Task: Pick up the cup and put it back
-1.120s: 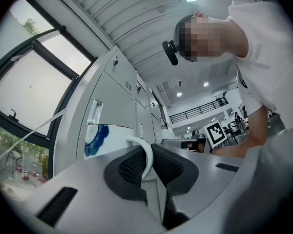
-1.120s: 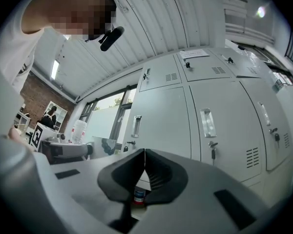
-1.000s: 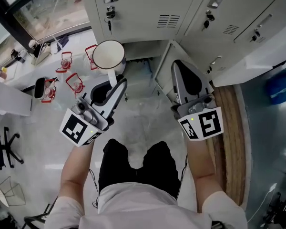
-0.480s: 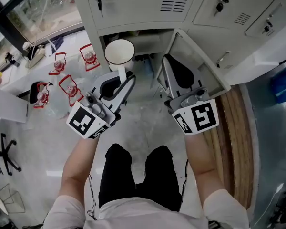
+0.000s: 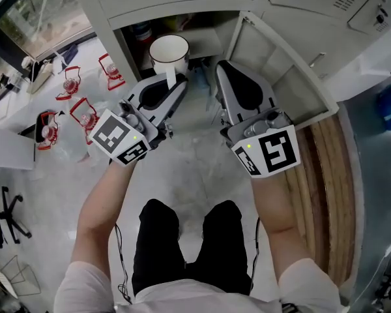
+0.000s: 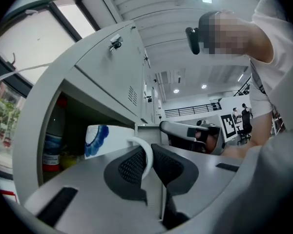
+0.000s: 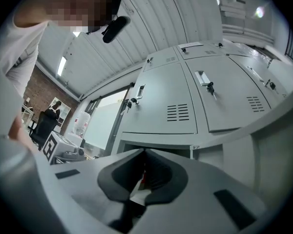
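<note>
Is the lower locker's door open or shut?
Open: the locker door is swung aside, and the dark compartment shows.

In the left gripper view, the jaws of the left gripper [image 6: 147, 155] cover the lower body of the cup [image 6: 105, 139]. Only its upper wall and handle show. Left of the jaws, the label on the bottle [image 6: 52, 143] is too small to read. Beyond the touching tips of the right gripper [image 7: 143, 156], a red-and-white patch [image 7: 139, 189] cannot be identified.
</note>
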Motion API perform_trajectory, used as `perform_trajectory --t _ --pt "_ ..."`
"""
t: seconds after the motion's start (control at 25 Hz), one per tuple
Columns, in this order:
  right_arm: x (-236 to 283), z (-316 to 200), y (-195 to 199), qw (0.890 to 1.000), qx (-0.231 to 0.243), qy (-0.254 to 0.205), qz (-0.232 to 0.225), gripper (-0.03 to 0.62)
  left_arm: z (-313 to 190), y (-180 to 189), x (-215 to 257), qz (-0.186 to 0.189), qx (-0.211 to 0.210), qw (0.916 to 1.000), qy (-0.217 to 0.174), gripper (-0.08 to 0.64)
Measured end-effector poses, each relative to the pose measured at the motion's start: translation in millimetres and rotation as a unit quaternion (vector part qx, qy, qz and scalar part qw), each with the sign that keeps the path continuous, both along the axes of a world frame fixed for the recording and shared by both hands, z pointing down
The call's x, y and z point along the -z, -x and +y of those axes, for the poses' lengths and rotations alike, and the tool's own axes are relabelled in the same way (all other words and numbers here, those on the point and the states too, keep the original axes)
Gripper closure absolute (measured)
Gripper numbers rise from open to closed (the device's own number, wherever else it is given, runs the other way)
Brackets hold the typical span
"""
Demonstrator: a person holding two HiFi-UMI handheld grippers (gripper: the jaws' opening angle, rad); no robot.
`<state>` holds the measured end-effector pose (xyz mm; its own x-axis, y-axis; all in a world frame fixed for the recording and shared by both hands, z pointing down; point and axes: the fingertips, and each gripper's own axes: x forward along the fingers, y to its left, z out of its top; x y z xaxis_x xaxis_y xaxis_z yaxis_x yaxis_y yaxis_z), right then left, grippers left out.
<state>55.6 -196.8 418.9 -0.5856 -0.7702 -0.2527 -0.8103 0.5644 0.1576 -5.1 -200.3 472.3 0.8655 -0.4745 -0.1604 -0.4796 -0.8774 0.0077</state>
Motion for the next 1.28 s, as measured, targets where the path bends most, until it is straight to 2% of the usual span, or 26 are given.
perform_trajectory --t 0.36,0.68,0.92,1.28 --pt "-40.1 -12.0 9.9 1.000 0.012 -0.001 -0.005 0.575 -44.2 -10.7 -38.2 -0.039 0.011 0.9990 -0.020 0.509" --pt "-60.4 -16.3 18.7 1.000 0.020 -0.006 -0.021 0.575 -72.3 -6.0 -38.9 -0.019 0.009 0.9998 -0.002 0.509" --pt "-66.2 -21.3 12.9 0.999 0.014 -0.002 -0.035 0.575 -92.5 -10.6 -45.3 0.003 0.023 0.9990 0.038 0.508" --pt "-75.2 -25.1 10.2 0.999 0.015 0.004 -0.032 0.575 -106.1 -20.8 -57.5 -0.016 0.030 0.9991 0.024 0.509"
